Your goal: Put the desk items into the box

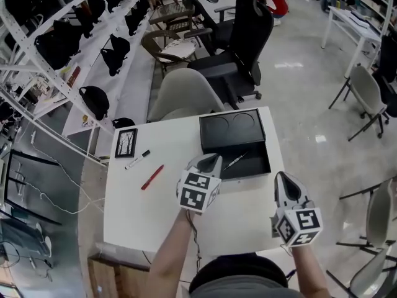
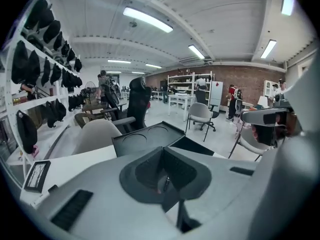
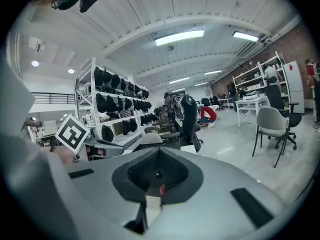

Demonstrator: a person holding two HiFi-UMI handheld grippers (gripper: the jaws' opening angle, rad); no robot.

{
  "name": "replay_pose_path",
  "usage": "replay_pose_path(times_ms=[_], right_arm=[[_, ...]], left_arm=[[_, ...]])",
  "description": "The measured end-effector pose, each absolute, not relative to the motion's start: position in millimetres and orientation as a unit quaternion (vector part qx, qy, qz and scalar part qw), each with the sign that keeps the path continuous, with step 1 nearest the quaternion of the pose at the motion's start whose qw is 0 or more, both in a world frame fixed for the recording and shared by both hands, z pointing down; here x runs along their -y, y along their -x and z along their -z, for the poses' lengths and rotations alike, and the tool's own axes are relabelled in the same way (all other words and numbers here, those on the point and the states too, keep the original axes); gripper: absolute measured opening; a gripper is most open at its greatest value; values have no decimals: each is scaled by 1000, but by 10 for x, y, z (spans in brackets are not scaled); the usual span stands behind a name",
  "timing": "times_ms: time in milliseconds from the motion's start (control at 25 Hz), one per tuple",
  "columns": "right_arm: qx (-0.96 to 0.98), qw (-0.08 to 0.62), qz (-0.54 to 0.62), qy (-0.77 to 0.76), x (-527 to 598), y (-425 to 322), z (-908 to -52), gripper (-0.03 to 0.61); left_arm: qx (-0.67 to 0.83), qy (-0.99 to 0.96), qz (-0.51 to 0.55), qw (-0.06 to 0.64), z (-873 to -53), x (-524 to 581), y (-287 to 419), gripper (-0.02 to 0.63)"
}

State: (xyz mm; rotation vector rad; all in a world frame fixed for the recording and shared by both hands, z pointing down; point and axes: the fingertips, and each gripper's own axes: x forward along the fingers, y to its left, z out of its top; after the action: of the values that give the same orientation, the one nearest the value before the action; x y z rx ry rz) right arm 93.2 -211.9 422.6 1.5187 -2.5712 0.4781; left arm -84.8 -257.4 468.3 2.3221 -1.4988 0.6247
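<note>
Your left tongs (image 1: 214,160) (image 2: 162,159) are fully closed. In the left gripper view the two jaws meet edge to edge with nothing between them. In the head view they sit over the left end of the open black box (image 1: 255,161) (image 2: 192,145), with their tips pointing into it.

Your right tongs (image 1: 283,179) (image 3: 159,160) are also pressed together and hold nothing. They are to the right of the box, near the tabletop's (image 1: 155,216) right edge and well apart from every item.

The box stands at the far right of the white tabletop. Its lid (image 1: 231,128) (image 2: 145,138) is laid open on the far side and shows two round recesses. One slim dark pen (image 1: 236,161) already lies at an angle inside the box, just beside your left tongs.

Three desk items are on the tabletop to the left of the box:
- A red pen (image 1: 152,177) lies at an angle and is the nearest of the three to your left tongs.
- A white marker with a black cap (image 1: 137,160) lies just beyond the red pen, not touching it.
- A small black picture frame (image 1: 126,143) (image 2: 36,175) lies flat near the far left corner.

A grey chair (image 1: 184,93) is pushed up to the far edge of the tabletop.
</note>
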Motion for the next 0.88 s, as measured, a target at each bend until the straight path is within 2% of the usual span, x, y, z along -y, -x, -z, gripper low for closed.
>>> replay_pose_path(times_ms=[880], right_arm=[[876, 61, -145, -456, 2038, -542, -4143, 5]], left_arm=[[639, -745, -101, 162, -4486, 1928, 1584, 6]])
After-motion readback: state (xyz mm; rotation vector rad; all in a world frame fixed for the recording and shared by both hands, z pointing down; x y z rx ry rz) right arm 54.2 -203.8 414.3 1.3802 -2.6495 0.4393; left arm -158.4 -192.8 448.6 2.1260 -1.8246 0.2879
